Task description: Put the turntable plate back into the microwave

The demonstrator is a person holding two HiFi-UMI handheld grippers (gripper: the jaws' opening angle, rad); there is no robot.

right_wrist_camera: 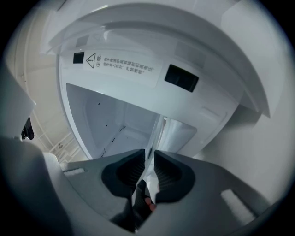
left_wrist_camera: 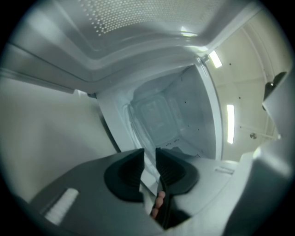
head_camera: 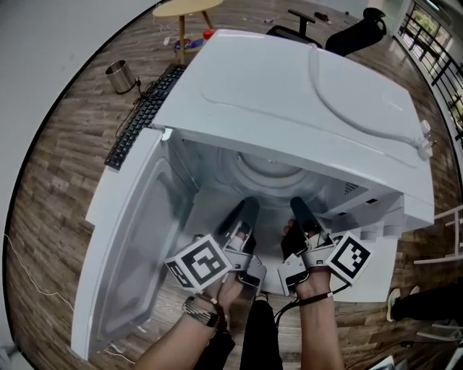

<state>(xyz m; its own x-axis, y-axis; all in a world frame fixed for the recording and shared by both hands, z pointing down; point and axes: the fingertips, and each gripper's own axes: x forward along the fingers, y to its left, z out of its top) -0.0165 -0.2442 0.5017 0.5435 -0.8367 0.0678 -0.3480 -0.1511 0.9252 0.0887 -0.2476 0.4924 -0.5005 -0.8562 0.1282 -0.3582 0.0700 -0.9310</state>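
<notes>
The white microwave (head_camera: 304,94) stands with its door (head_camera: 134,246) swung wide to the left. The round glass turntable plate (head_camera: 269,172) lies level inside the cavity. Both grippers reach in side by side at the plate's near rim, the left gripper (head_camera: 248,207) beside the right gripper (head_camera: 298,207). In the left gripper view the jaws of the left gripper (left_wrist_camera: 150,154) stand close together with the pale plate (left_wrist_camera: 154,117) running out from between them. The right gripper (right_wrist_camera: 150,154) shows the same narrow gap, closed over the plate's thin edge (right_wrist_camera: 156,136).
A black keyboard (head_camera: 141,115) and a metal cup (head_camera: 121,76) lie on the wooden floor left of the microwave. Behind it are a small round table (head_camera: 184,9) and an office chair (head_camera: 354,32). Someone's shoe (head_camera: 396,303) shows at the right.
</notes>
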